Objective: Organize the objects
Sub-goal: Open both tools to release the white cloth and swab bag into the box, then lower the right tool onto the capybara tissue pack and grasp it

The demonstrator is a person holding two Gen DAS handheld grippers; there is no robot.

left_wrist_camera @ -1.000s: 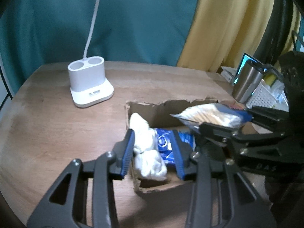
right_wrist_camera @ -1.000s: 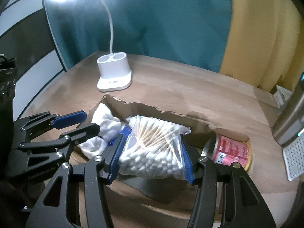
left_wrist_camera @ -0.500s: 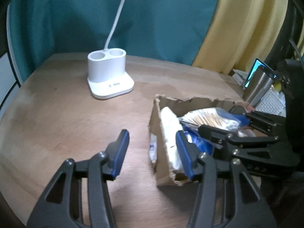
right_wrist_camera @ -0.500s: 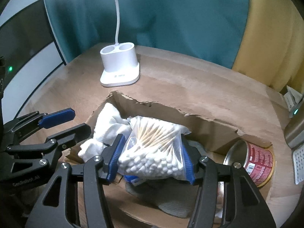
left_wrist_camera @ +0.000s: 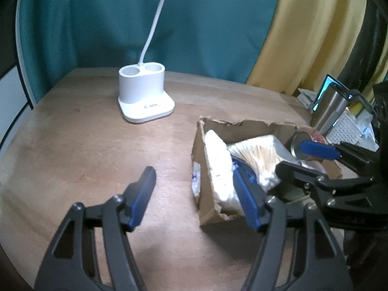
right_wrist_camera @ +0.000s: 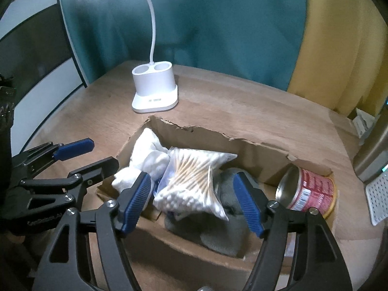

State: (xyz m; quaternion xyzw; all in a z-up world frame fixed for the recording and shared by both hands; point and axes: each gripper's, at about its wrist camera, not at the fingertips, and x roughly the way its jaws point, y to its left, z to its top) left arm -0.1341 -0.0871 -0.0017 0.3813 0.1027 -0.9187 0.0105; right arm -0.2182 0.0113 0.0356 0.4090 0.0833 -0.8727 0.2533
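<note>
Inside cardboard box [right_wrist_camera: 262, 150]: cotton-swab bag [right_wrist_camera: 191, 181], white cloth [right_wrist_camera: 148, 155], can [right_wrist_camera: 312, 191]; both claws agape

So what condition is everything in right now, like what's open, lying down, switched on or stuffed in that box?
Left gripper: open, holding nothing.
Right gripper: open, around the swab bag.
Cotton swab bag: lying in the box, released.
Cardboard box: open-topped, torn rim.
Red can: on its side in the box.
White cloth: crumpled in the box corner.
Desk lamp: switched on.

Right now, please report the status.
Left gripper open, outside torn cardboard box. Right gripper open over clear bag of cotton swabs inside. Nothing blocking.
</note>
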